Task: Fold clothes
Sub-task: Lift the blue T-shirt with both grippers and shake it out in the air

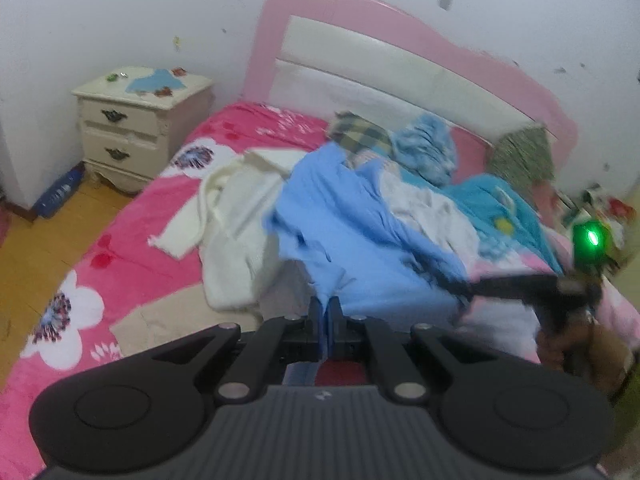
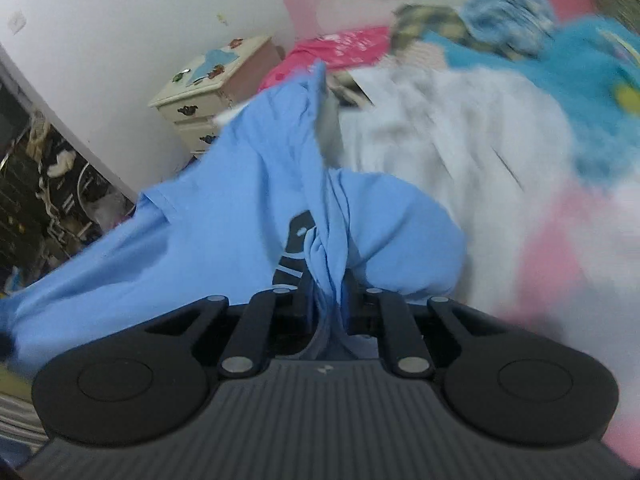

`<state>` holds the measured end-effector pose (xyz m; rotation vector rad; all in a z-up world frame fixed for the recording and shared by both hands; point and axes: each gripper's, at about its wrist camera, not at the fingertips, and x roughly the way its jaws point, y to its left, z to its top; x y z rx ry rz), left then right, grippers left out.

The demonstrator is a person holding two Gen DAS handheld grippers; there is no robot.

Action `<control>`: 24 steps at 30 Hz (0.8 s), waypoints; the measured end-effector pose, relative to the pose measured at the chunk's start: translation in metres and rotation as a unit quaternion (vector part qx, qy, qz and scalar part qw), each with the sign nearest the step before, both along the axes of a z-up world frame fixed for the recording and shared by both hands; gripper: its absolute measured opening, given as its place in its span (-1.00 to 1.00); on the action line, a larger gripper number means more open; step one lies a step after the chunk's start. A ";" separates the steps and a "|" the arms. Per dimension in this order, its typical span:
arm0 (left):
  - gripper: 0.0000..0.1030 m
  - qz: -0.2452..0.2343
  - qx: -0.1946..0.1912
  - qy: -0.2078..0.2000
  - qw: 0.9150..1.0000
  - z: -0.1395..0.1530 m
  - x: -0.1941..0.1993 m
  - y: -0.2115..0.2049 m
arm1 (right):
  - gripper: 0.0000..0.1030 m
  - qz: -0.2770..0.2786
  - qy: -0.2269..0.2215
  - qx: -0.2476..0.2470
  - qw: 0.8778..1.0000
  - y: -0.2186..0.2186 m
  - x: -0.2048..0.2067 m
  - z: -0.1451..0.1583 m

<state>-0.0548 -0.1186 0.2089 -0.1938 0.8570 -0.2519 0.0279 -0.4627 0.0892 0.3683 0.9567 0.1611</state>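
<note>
Left gripper (image 1: 325, 310): fingers together, clamped on an edge of the blue shirt (image 1: 352, 236).
Right gripper (image 2: 329, 284): fingers nearly together, clamped on a twisted bunch of the same shirt; view blurred.
Blue shirt: held between both grippers above the bed (image 1: 132, 264), partly draped over the clothes pile; dark print near the right fingers.
Clothes pile: white knit (image 1: 236, 216) left of the shirt, teal garment (image 1: 484, 200) and plaid cloth (image 1: 360, 132) behind, toward the headboard (image 1: 400, 68).
Nightstand (image 1: 136, 128): beside the bed, at the wall.
</note>
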 end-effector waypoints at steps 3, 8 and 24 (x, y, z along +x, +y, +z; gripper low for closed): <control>-0.96 0.002 -0.013 0.045 0.999 -0.025 -0.033 0.004 | -0.79 -0.003 0.050 0.002 0.999 0.004 -0.074 -0.021; -0.96 0.015 0.001 0.132 0.991 -0.120 -0.098 0.017 | -0.79 -0.004 0.183 0.025 0.983 0.033 -0.173 -0.123; -0.96 0.023 0.054 0.110 0.992 -0.233 -0.190 0.055 | -0.01 0.031 0.048 -0.011 0.998 0.045 -0.241 -0.122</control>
